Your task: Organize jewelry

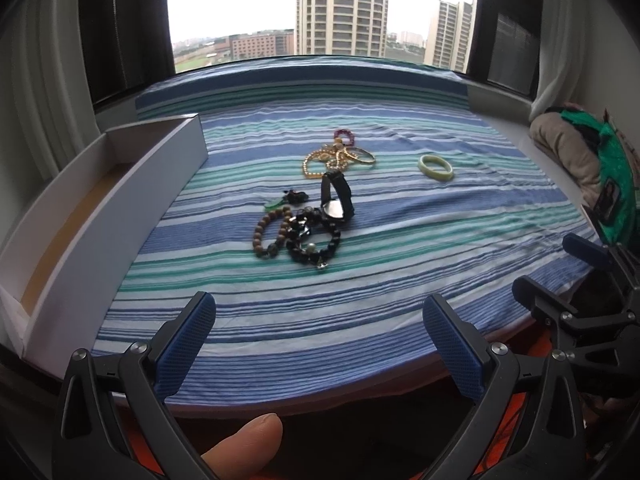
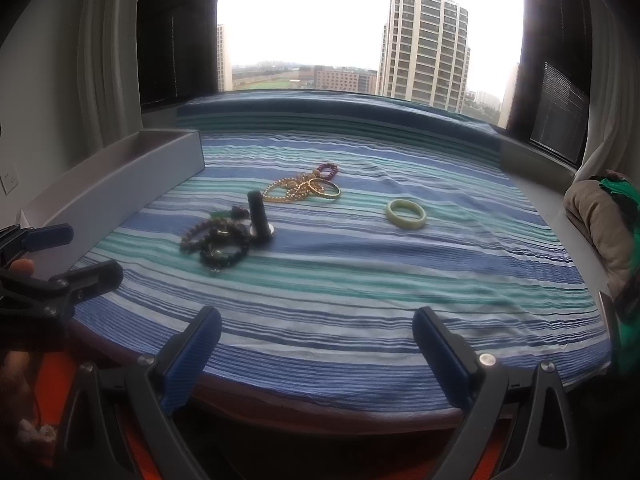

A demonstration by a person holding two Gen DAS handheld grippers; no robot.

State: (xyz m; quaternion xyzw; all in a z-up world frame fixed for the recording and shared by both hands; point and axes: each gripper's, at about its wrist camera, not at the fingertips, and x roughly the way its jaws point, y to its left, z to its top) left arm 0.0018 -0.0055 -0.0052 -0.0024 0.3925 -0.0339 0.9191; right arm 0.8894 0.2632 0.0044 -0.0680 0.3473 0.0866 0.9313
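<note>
The left gripper is held low over the near edge of the striped cloth, its blue-padded fingers spread wide apart with nothing between them; a fingertip of the person's hand is seen beneath it. The right gripper is held likewise at the near edge of the cloth, its jaws parted and empty, and it is also seen at the right border of the left wrist view. Well ahead of both grippers, near the middle of the cloth, a tangle of jewelry is laid out: a brown beaded bracelet touches a black beaded bracelet, against which a black watch is propped on its side. A small green and dark piece lies just beside the brown beads, though what it is cannot be made out from either view. Farther back, gold chains and bangles are heaped together, with a dark red beaded bracelet touching their far side. A pale green bangle lies flat and apart to the right of the heap. Along the left edge of the cloth a long white open box is placed, in which no jewelry is seen. At the far right a bundle of beige and green fabric is rested, and behind the cloth a window gives onto tall buildings.
</note>
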